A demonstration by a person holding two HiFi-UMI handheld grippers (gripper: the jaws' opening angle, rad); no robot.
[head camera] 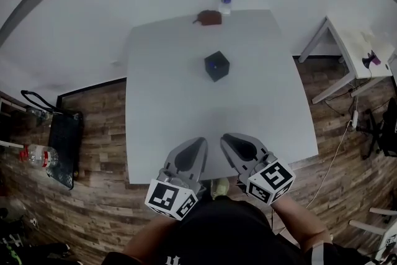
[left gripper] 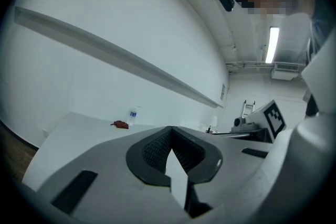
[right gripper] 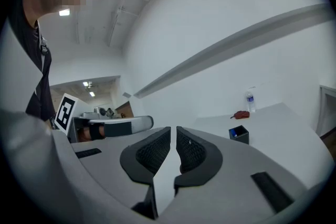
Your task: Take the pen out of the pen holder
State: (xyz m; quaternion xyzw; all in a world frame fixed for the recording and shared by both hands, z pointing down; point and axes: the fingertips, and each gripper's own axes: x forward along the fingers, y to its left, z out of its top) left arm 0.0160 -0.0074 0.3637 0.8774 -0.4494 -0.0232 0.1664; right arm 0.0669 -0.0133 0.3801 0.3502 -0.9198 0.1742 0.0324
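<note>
A black square pen holder [head camera: 216, 66] stands upright in the middle of the white table [head camera: 161, 102]; something blue shows inside it. In the right gripper view the holder [right gripper: 239, 134] is far ahead and to the right of the jaws. My left gripper [head camera: 198, 142] and right gripper [head camera: 226, 139] hover side by side over the table's near edge, well short of the holder. The left gripper [left gripper: 171, 131] has its pad tips touching, nothing between them. On the right gripper [right gripper: 174, 131] only a sliver shows between empty pads. The left gripper view does not show the holder.
At the table's far edge lie a red-brown pouch [head camera: 209, 18] and a water bottle [head camera: 226, 1]. A white side table [head camera: 356, 49] stands to the right. On the wooden floor at the left are a black bag [head camera: 65, 139] and a bottle [head camera: 38, 155].
</note>
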